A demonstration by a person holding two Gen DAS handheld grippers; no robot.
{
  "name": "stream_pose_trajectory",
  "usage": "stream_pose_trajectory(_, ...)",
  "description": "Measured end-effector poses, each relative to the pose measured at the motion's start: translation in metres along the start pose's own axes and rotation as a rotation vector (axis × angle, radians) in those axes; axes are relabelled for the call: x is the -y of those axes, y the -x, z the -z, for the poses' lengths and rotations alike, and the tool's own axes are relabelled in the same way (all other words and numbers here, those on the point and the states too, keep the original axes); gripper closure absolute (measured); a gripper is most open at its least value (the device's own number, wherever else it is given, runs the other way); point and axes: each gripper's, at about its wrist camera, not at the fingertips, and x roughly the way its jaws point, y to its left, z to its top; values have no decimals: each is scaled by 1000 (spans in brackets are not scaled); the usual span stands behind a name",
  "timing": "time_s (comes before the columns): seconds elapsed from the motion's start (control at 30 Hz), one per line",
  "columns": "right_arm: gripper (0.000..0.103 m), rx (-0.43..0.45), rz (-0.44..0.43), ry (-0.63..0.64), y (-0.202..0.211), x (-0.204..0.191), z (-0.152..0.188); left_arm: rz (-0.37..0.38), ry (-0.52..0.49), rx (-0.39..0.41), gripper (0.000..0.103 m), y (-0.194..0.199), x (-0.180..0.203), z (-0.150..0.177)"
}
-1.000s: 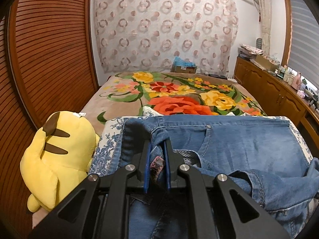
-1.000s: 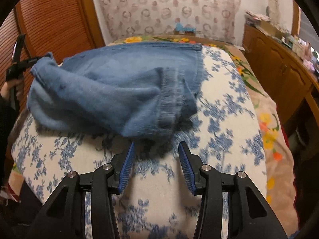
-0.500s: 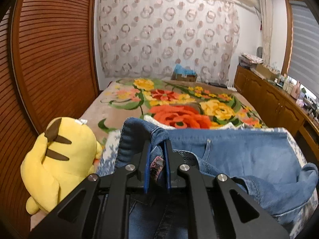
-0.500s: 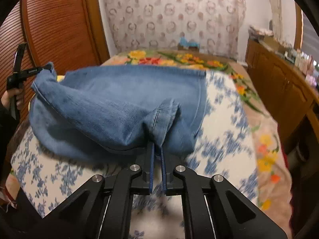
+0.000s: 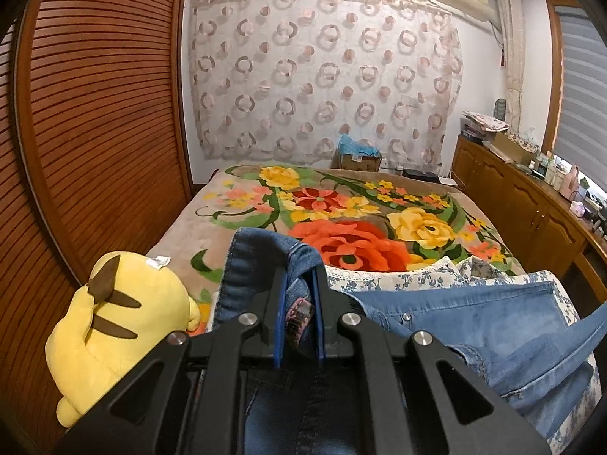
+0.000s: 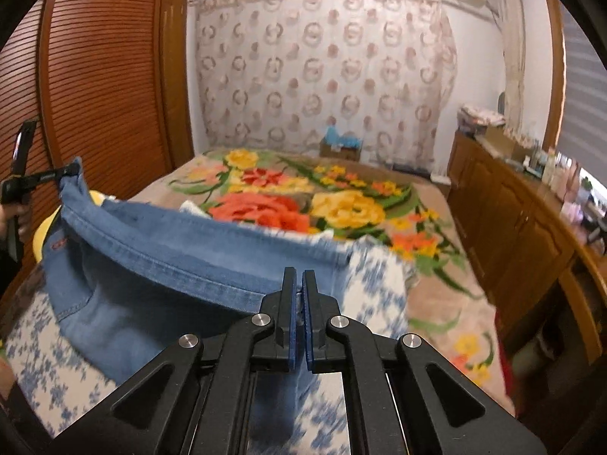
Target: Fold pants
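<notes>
The pair of faded blue denim pants (image 6: pixel 159 265) hangs stretched between two black claws above the blue-flowered white cloth (image 6: pixel 34 345) on the bed. At lower centre of its view, the left claw (image 5: pixel 298 295) is clamped on the waistband corner, beside a yellow plush toy (image 5: pixel 114 326). The right claw (image 6: pixel 299 295) is pinched shut on a stitched denim edge, lower centre.
</notes>
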Motion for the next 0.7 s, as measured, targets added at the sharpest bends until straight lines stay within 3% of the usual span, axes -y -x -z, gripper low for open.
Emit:
stream_pose_trajectory(0.27, 103, 9, 53, 54, -36, 3, -41, -15, -22, -51, 94, -31, 11, -5)
stream_pose_trajectory(0.4, 103, -57, 17, 39, -64, 5, -29, -30, -23, -121, 90, -52, 10, 8)
stream_pose_trajectory(0.5, 103, -92, -23, 22, -74, 2, -9, -16, -17, -131, 77, -51, 6, 16)
stream_pose_trajectory(0.57, 92, -122, -26, 1, -82, 2, 1, 0, -16, -132, 61, -44, 2, 19)
stream_pose_trajectory(0.6, 82, -130, -37, -8, -83, 1, 4, -1, -15, -122, 59, -40, 1, 18)
stream_pose_trajectory(0.7, 67, -157, -61, -9, -89, -4, 15, 13, -13, -100, 46, -25, -7, 16)
